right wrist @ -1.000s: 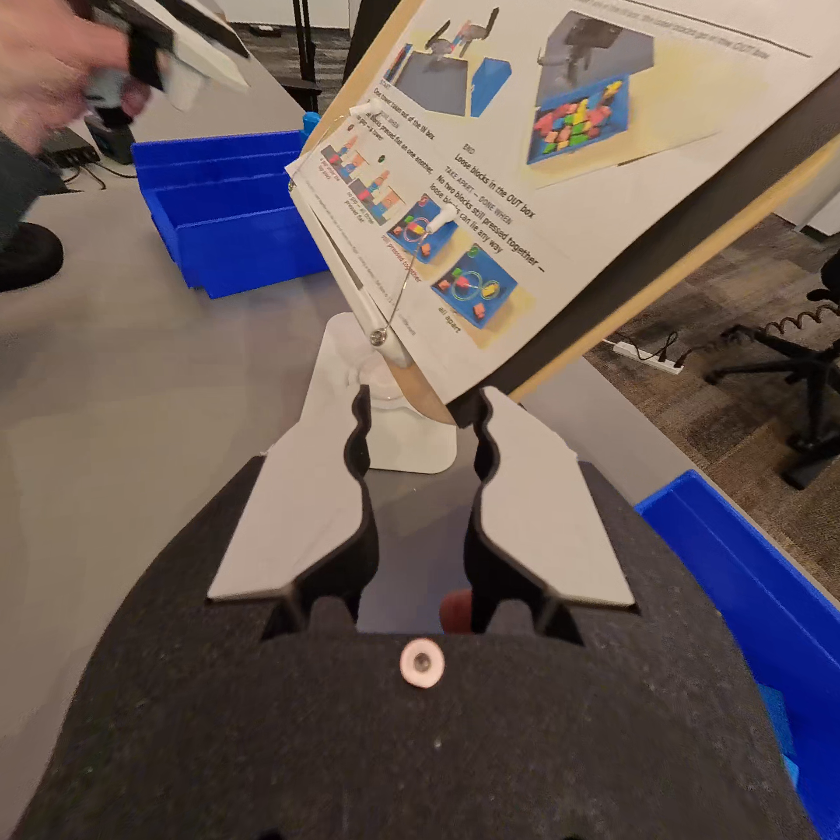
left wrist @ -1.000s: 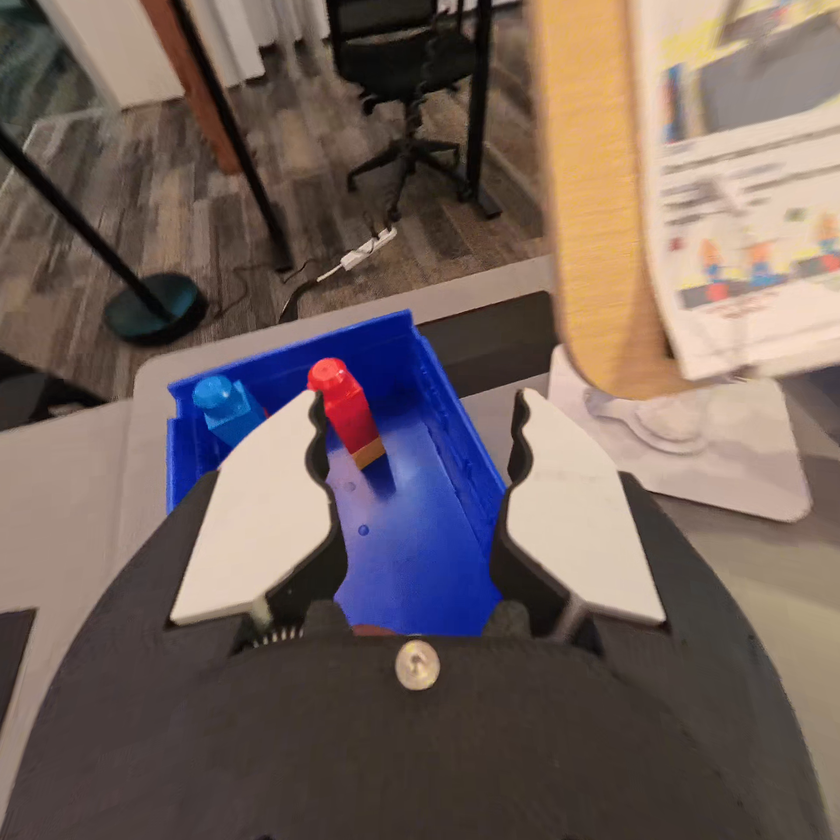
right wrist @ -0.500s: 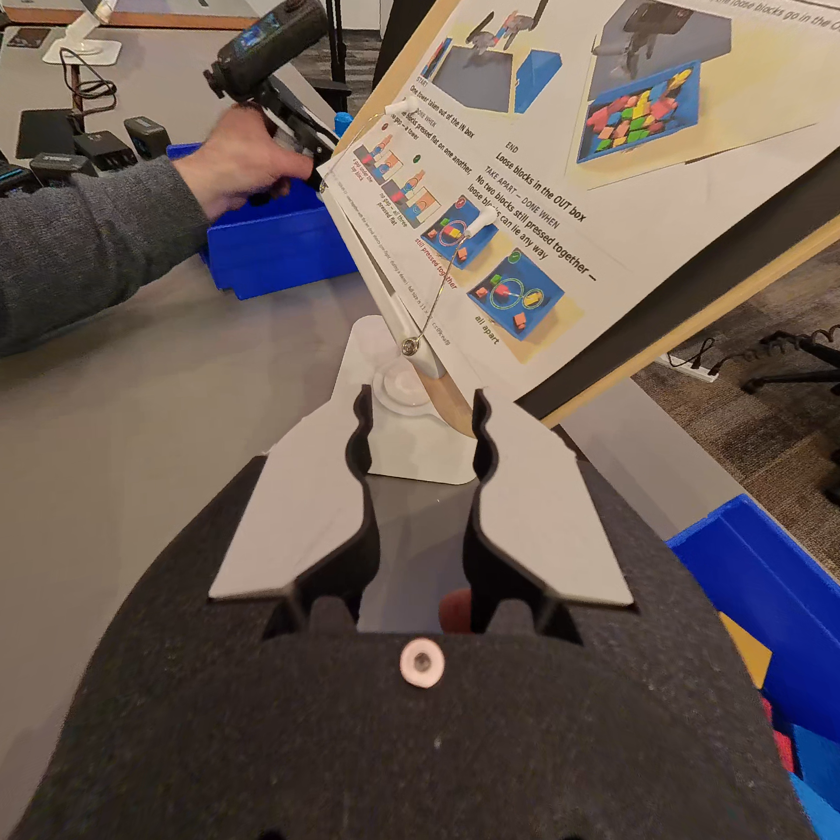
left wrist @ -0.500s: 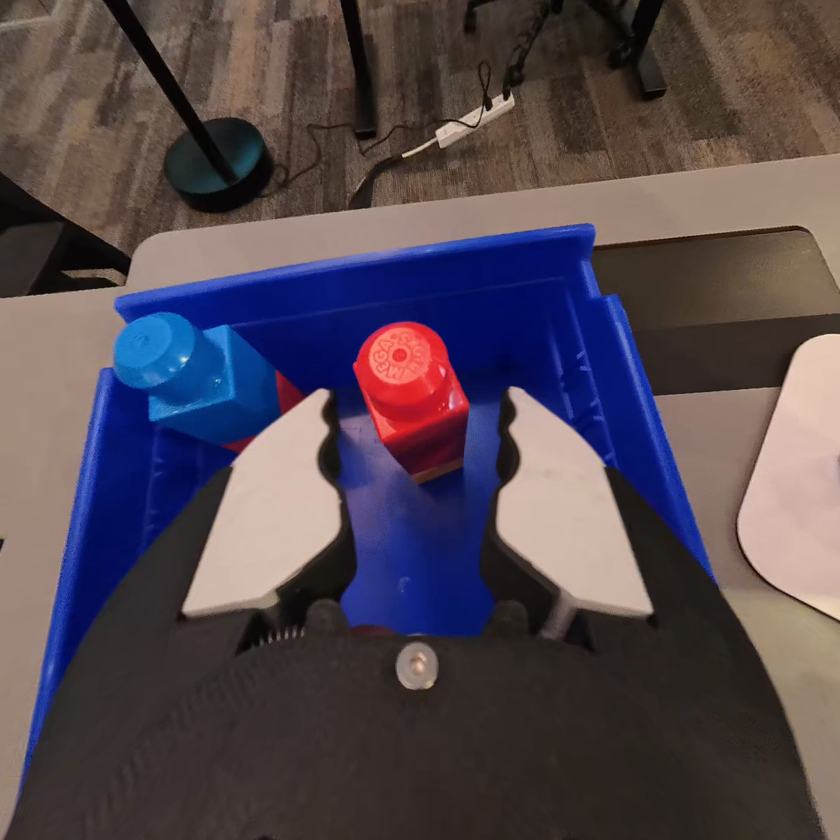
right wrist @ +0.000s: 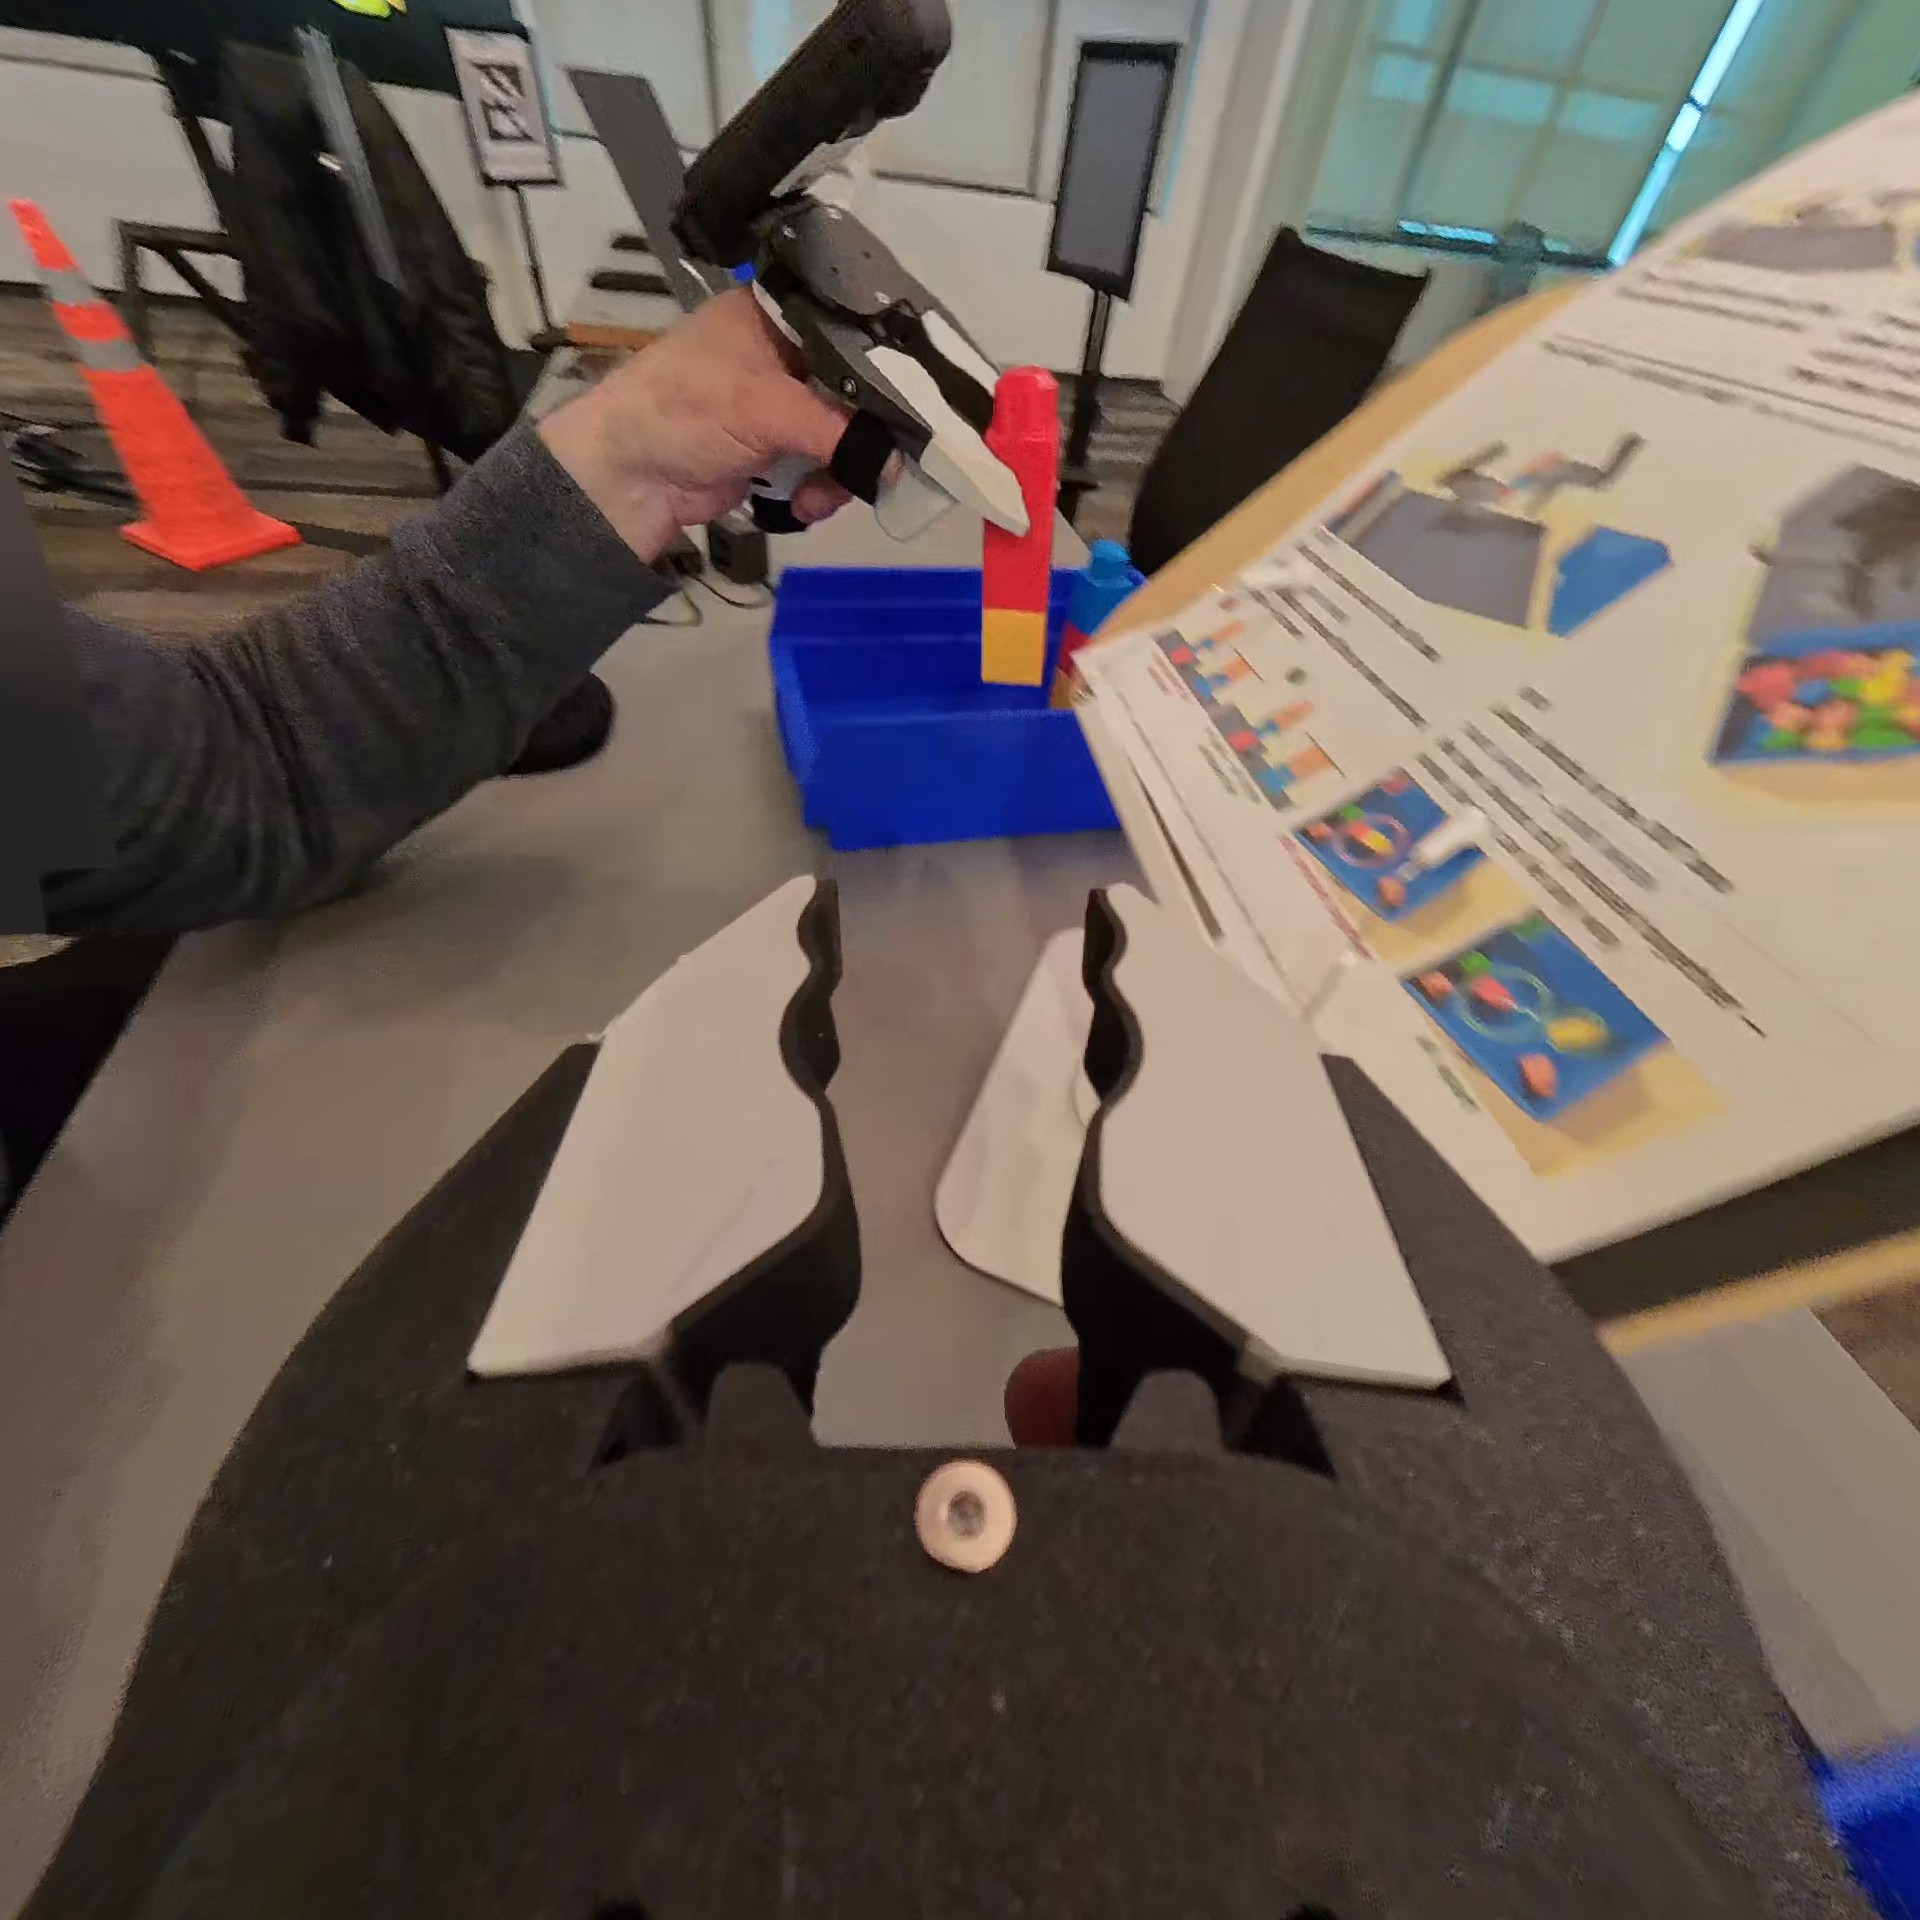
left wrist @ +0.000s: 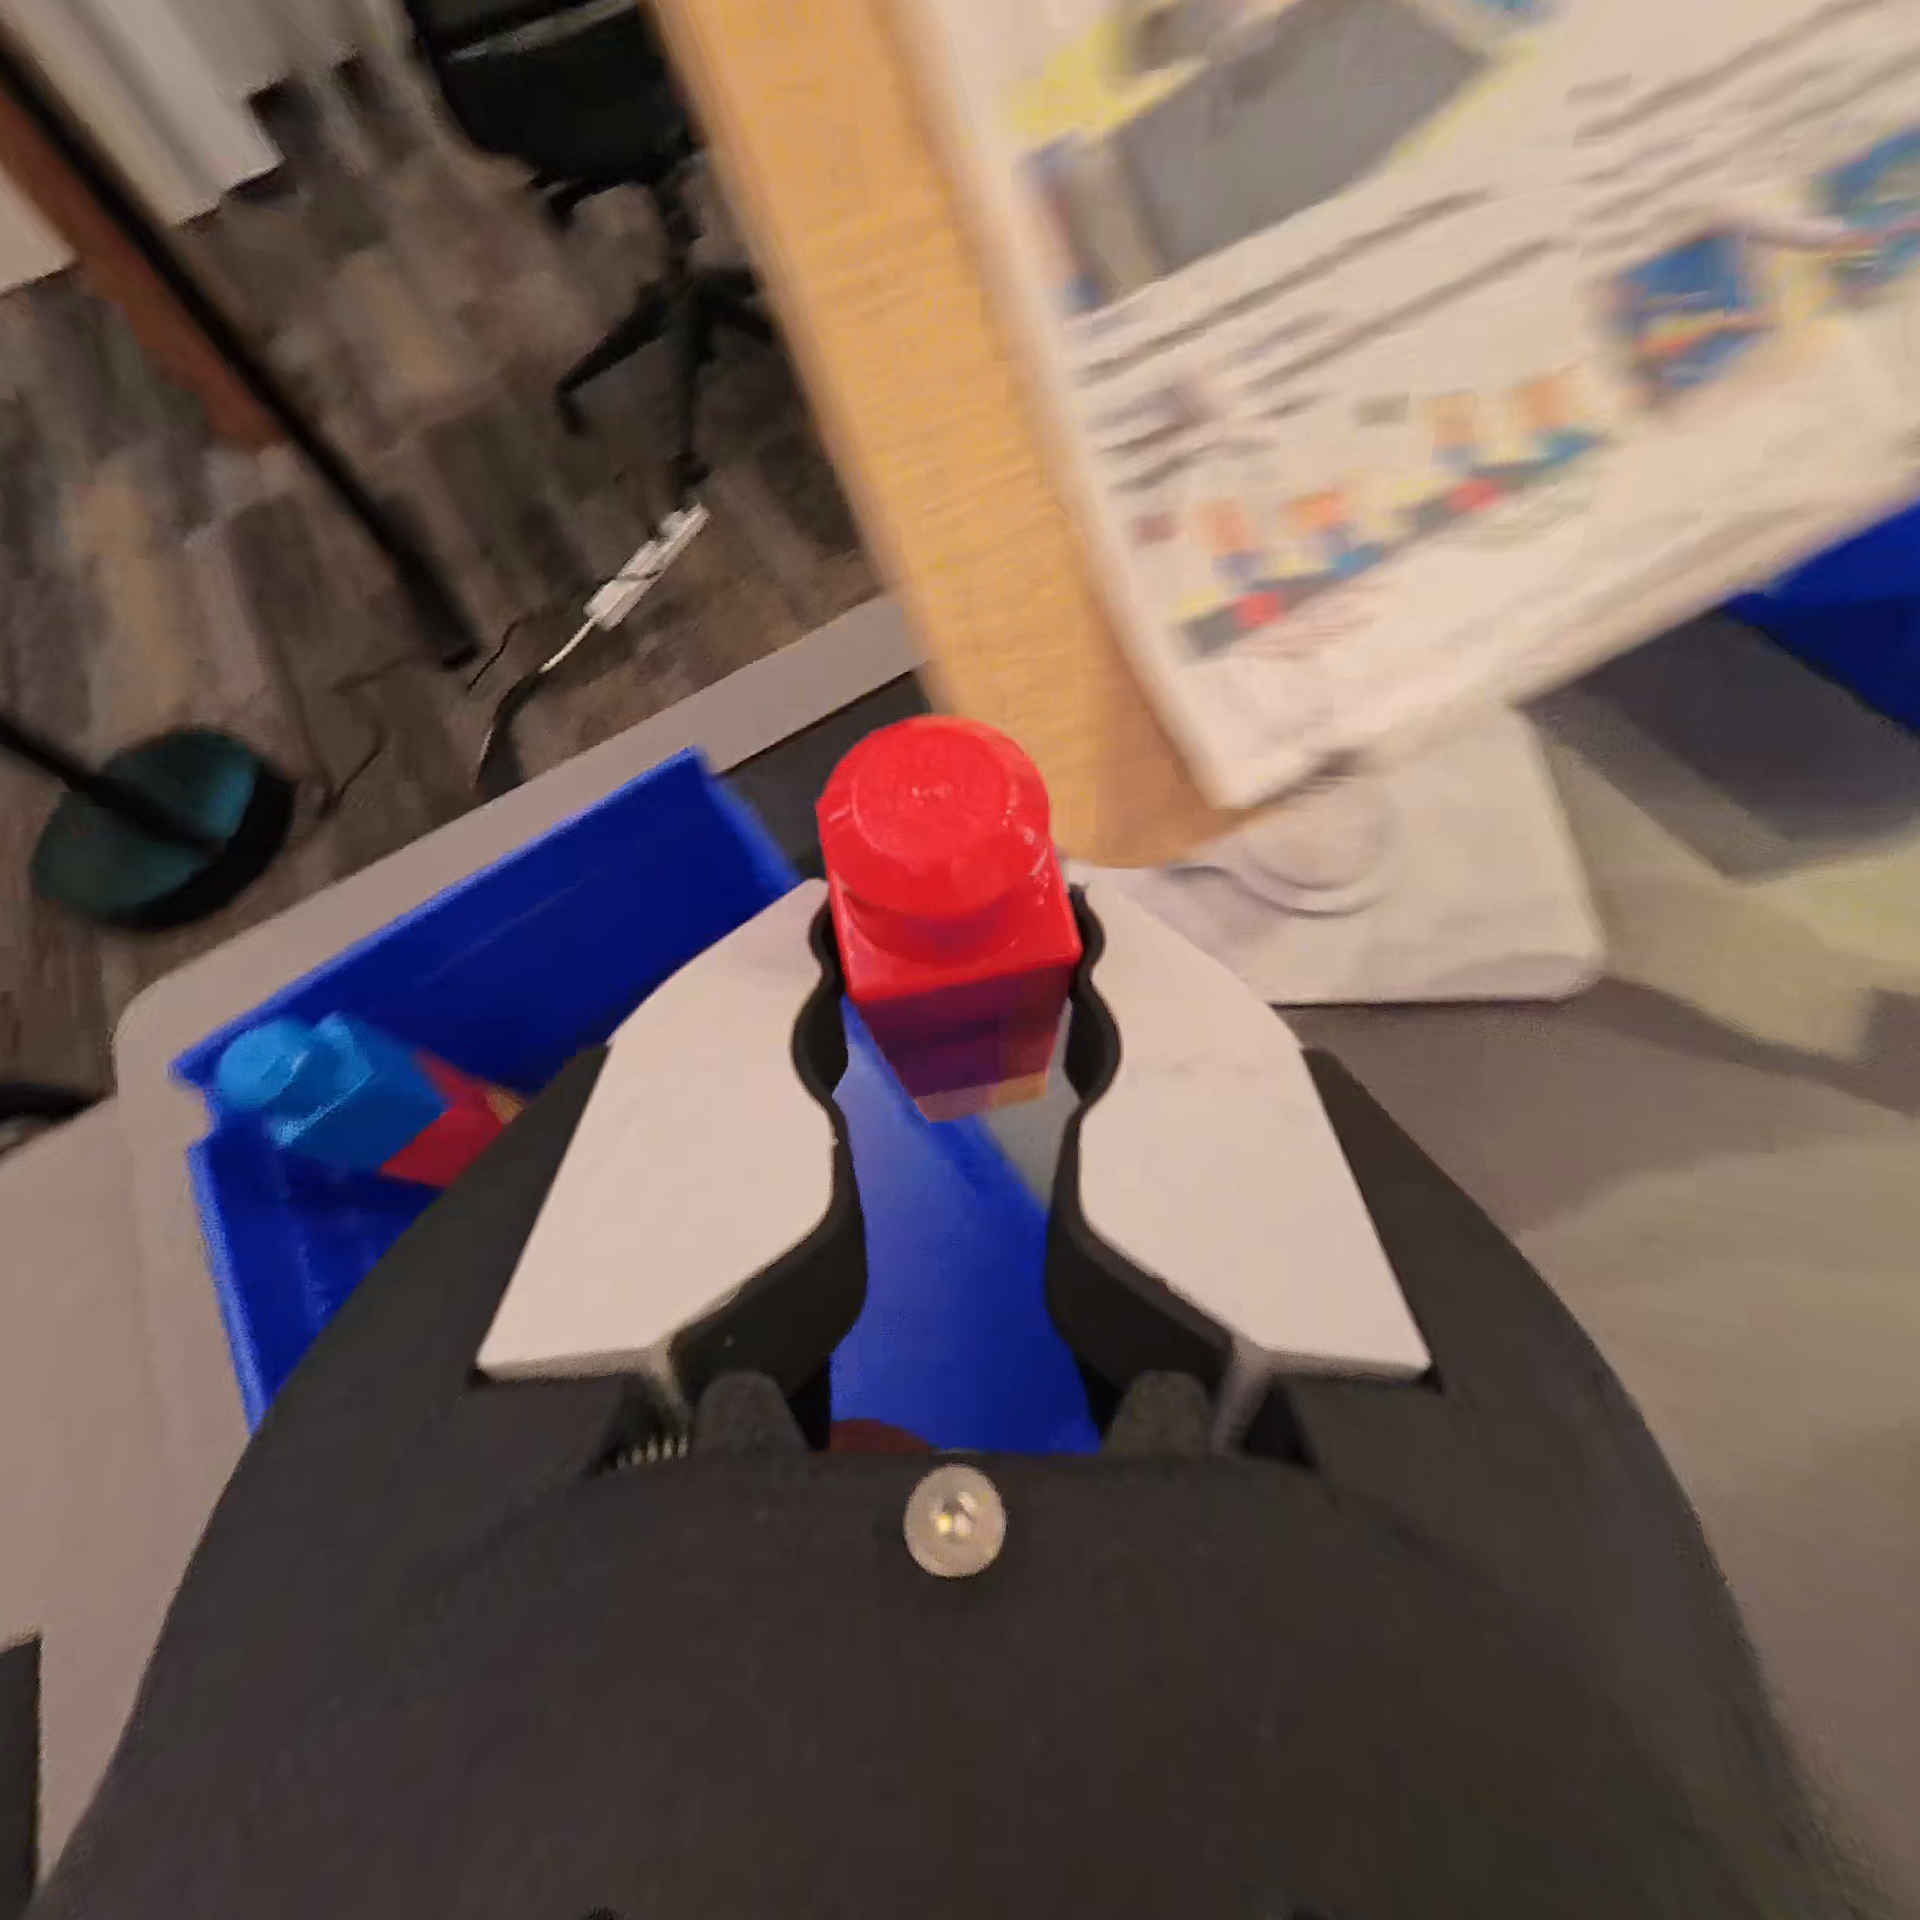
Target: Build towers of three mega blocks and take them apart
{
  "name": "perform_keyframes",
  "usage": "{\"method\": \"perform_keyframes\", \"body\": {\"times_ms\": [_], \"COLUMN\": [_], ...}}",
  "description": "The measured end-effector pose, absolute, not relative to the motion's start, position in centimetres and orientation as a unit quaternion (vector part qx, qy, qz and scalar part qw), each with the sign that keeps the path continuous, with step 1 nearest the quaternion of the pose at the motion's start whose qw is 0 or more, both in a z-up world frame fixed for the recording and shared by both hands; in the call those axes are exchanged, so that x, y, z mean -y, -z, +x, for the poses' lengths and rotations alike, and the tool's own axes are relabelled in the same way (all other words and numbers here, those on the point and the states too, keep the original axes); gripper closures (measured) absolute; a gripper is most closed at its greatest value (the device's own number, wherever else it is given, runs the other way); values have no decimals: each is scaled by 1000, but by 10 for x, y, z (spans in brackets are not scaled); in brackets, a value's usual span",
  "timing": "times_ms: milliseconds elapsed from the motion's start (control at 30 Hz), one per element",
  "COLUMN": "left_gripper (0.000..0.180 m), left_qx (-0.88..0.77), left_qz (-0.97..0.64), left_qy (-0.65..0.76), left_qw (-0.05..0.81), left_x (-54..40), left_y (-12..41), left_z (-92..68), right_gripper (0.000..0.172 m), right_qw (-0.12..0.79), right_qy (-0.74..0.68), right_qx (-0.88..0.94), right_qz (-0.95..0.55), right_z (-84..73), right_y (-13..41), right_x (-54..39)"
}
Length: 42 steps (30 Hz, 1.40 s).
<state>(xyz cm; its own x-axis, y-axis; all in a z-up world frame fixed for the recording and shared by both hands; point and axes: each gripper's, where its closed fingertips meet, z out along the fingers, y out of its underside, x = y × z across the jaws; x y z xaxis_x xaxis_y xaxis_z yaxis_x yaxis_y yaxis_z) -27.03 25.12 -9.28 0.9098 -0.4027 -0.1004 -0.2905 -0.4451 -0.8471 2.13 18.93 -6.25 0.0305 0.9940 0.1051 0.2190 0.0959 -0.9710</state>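
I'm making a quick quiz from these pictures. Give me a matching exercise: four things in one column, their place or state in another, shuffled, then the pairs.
1. red-topped tower
2. blue-topped tower
3. right gripper
4. orange cone

A. on the floor
B. open, nothing between its fingers
C. clamped in the left gripper, lifted
D. leaning inside the blue bin

Pairs: 1-C, 2-D, 3-B, 4-A

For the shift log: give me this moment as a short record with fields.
Left gripper: fingers shut on the red-topped tower
Tower: red blocks over a yellow one, lifted above the blue bin
In bin: a second tower with a blue top, leaning
Right gripper: fingers apart, holding nothing, over the grey table
Beside: instruction sheet on a stand
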Motion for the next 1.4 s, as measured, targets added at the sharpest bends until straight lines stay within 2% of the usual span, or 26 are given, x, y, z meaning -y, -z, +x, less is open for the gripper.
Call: {"method": "perform_keyframes", "body": {"times_ms": [100, 200, 433, 567, 733, 933, 1000, 1033, 1067, 1200, 1267, 1300, 1400], "left_gripper": [141, 142, 142, 142, 141, 124, 127, 140, 142, 144, 144, 144, 145], "left_qx": [-335, -448, -580, -593, -578, -577, -575, -575, -573, -568, -571, -577, -574], "left_qz": [-814, -769, -697, -687, -686, -692, -692, -693, -692, -695, -697, -695, -700], "left_qy": [88, 147, 215, 225, 234, 252, 263, 261, 267, 274, 265, 266, 262], "left_qw": [466, 431, 362, 355, 375, 354, 348, 349, 349, 345, 344, 336, 335], "left_x": [-212, -177, -141, -141, -147, -148, -151, -154, -155, -158, -159, -156, -156], "left_y": [74, 77, 98, 99, 94, 104, 109, 111, 112, 115, 117, 120, 121], "left_z": [-192, -110, -2, 12, 12, 10, 17, 19, 21, 22, 24, 25, 26], "right_gripper": [125, 124, 123, 129, 136, 136, 137, 136, 136, 136, 129, 136, 136], "right_qw": [469, 468, 455, 424, 443, 472, 483, 481, 482, 473, 457, 457, 466], "right_qy": [-443, -459, -465, -480, -489, -527, -534, -536, -534, -522, -516, -509, -489], "right_qx": [574, 576, 597, 608, 592, 541, 530, 530, 531, 542, 557, 565, 576], "right_qz": [-504, -488, -470, -468, -462, -454, -448, -448, -448, -457, -463, -462, -460], "right_z": [7, -3, -9, -6, -3, 7, 8, 8, 9, 11, 11, 12, 13], "right_y": [56, 54, 64, 70, 60, 40, 35, 35, 36, 40, 45, 47, 46], "right_x": [-166, -153, -144, -141, -145, -156, -157, -157, -158, -158, -156, -156, -156]}}
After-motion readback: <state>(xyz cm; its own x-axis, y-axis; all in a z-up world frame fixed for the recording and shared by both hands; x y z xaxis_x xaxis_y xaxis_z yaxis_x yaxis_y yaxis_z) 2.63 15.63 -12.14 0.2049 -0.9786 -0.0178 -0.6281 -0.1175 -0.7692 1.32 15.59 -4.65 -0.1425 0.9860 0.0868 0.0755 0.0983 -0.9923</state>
